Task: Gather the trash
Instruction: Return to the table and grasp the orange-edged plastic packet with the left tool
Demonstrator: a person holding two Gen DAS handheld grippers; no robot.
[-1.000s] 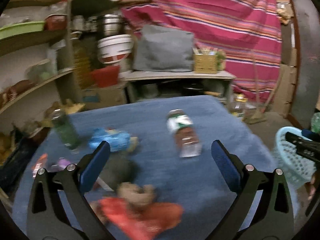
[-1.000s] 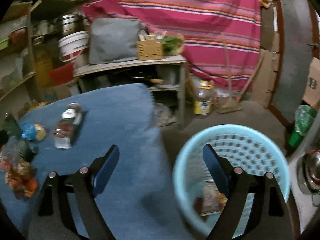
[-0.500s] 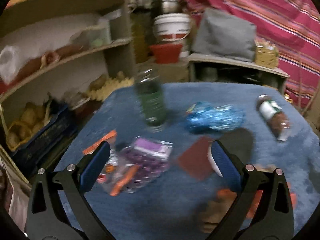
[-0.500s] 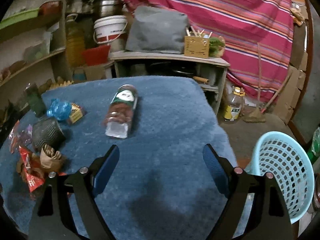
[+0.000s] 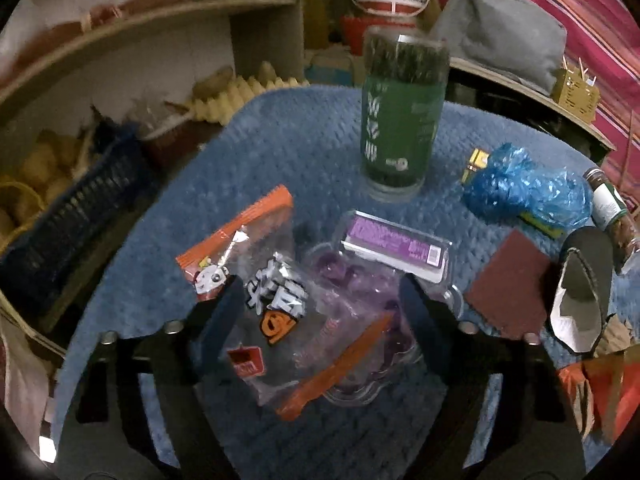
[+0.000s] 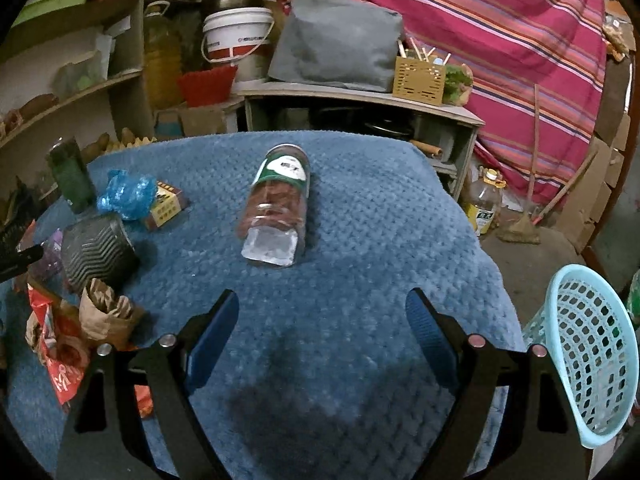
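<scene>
My left gripper (image 5: 320, 304) is open, its fingers on either side of a clear orange-edged snack bag (image 5: 264, 296) that lies on a clear purple-labelled tray (image 5: 384, 264). A green jar (image 5: 400, 120) stands upright behind them. A blue plastic bag (image 5: 524, 192) lies to the right. My right gripper (image 6: 320, 332) is open and empty above the blue cloth (image 6: 360, 280). A clear jar with a green label (image 6: 280, 208) lies on its side ahead of it. A light blue basket (image 6: 584, 352) stands off the table's right edge.
A grey ribbed cup (image 6: 96, 252), a brown paper scrap (image 6: 104, 312) and red wrappers (image 6: 56, 356) lie at the table's left. A brown card (image 5: 512, 284) lies right of the tray. Shelves (image 5: 140, 40) stand behind the table, and a striped cloth (image 6: 500, 40) hangs at the back right.
My left gripper has swung left and come down over the snack bag and tray. My right gripper has swung from over the basket back to the table and moved closer to the lying jar.
</scene>
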